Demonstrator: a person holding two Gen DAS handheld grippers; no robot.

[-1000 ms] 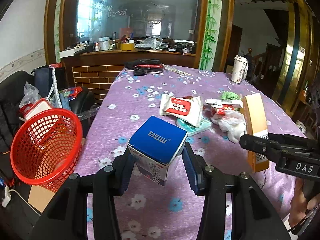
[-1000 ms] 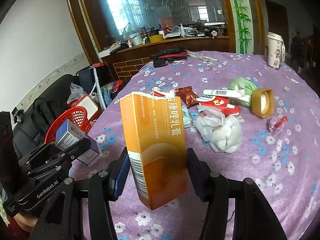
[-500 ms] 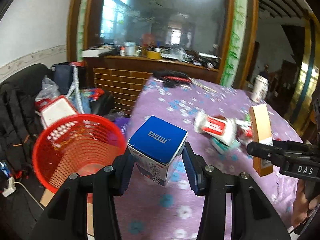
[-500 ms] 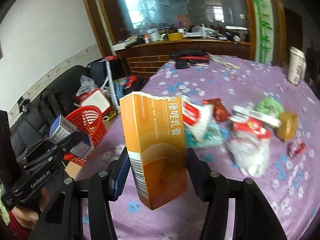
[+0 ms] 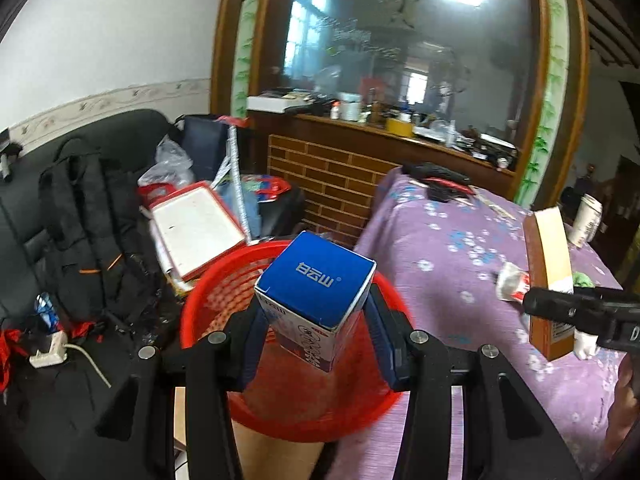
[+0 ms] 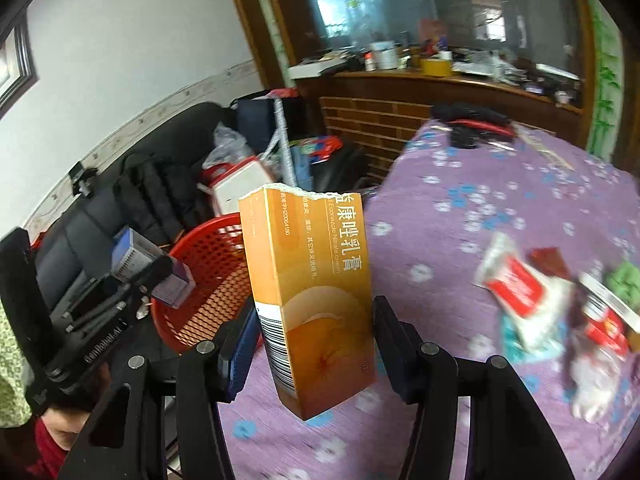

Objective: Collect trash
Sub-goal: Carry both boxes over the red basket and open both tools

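**Cardboard boxes on their way to the red basket**

Left wrist view: the left gripper [image 5: 316, 336] has its fingers [image 5: 252, 344] clamped on a small blue-topped box [image 5: 316, 294], held clear of any surface and tilted a little. Directly behind and below the box sits the red basket [image 5: 224, 292], standing off the edge of the bench [image 5: 452, 248], beside a black sofa [image 5: 48, 220] piled with bags. From this angle the box looks to hang over the basket's opening. At the right edge the right gripper [image 5: 576, 312] reaches in with its tall orange box [image 5: 548, 280], over the purple flowered cloth.

Right wrist view: the right gripper's fingers [image 6: 240, 352] pinch the orange box [image 6: 312, 304] near its lower half; its top edge is torn and it stands nearly upright, over the bench edge. The basket [image 6: 208, 280] lies to the left, well apart from this box. The left gripper [image 6: 152, 276] with its blue box [image 6: 140, 258] appears at the basket's near rim. More wrappers [image 6: 520, 292] lie on the cloth to the right, blurred.

Judged from this, the step in hand is the carry to the bin. Next, the left fingers need only widen once the blue box is surely above the opening; the right hand must travel further left over the rim before letting go, since a tall light box could tip and catch the edge
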